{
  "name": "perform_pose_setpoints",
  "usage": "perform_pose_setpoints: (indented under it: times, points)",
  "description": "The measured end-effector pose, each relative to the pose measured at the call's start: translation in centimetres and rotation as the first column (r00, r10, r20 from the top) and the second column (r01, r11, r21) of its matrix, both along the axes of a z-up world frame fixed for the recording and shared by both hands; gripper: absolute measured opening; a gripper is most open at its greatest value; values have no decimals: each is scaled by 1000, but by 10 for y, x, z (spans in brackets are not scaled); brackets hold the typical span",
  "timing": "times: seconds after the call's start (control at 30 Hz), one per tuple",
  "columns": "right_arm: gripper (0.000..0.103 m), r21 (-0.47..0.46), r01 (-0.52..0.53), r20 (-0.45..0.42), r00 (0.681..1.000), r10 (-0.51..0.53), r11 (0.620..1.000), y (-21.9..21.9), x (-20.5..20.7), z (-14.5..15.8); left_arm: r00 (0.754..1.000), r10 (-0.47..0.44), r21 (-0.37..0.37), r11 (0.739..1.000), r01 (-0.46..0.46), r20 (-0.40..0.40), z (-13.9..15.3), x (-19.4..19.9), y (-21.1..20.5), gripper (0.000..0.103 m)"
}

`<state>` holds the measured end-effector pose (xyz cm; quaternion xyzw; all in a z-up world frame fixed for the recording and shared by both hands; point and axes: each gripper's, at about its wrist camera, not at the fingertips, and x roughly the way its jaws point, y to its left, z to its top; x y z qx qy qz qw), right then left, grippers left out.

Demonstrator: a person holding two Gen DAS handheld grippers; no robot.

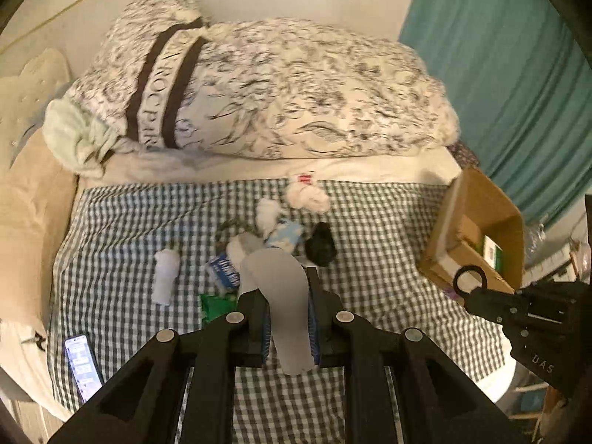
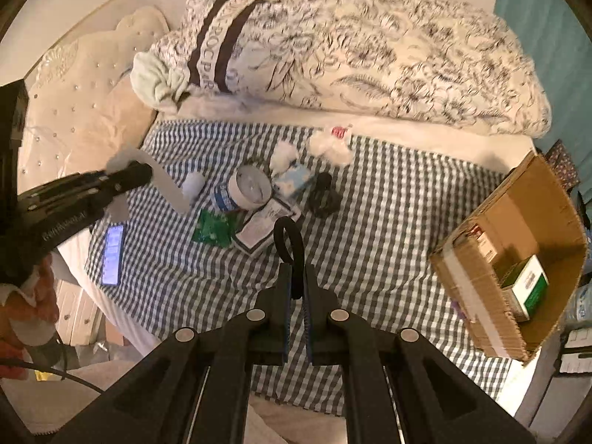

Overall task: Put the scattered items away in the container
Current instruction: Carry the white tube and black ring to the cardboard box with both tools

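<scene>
My left gripper [image 1: 286,292] is shut on a grey shoe insole [image 1: 277,288] and holds it above the checked bedspread; it shows in the right wrist view [image 2: 166,185] too. My right gripper [image 2: 296,277] is shut on a black ring-shaped band [image 2: 290,244], also seen in the left wrist view [image 1: 470,283], near the open cardboard box [image 2: 518,266] at the right edge of the bed [image 1: 477,236]. Scattered on the spread lie a white jar [image 2: 248,188], a green packet [image 2: 214,227], a paper leaflet [image 2: 259,231], a black bundle [image 2: 323,196], white cotton tufts [image 2: 329,144] and a white roll [image 1: 166,272].
A phone [image 2: 113,255] with a lit screen lies at the left edge of the bedspread [image 2: 370,222]. A floral duvet [image 2: 370,48] is piled at the back. The box holds a green and white carton [image 2: 527,285]. A teal curtain [image 1: 499,74] hangs at right.
</scene>
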<state>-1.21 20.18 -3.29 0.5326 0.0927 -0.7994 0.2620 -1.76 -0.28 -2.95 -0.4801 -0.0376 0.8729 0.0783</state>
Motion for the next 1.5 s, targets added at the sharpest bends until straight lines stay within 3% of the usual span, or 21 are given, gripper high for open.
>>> perform_pose_setpoints:
  times: [0.4,0.7,1.07,1.5]
  points:
    - [5,-20,112,-96,989,-113,994,34,-2,42,982,-184,-25,983,183,-45,27,-3,64,16]
    - [5,-16,246,-92,965,-247,969,79,-2,46,953,-302,-14,953,302,-10,26,-14,113,16]
    - [5,-35,368,-83,926,-369,929,143,-11,45,894,-448,-34,893,448,-6,33,-16,195,16]
    - [5,-26,502,-6,865,-502,864,240,-37,17,813,-583,-22,812,583,13,23,-36,308,16]
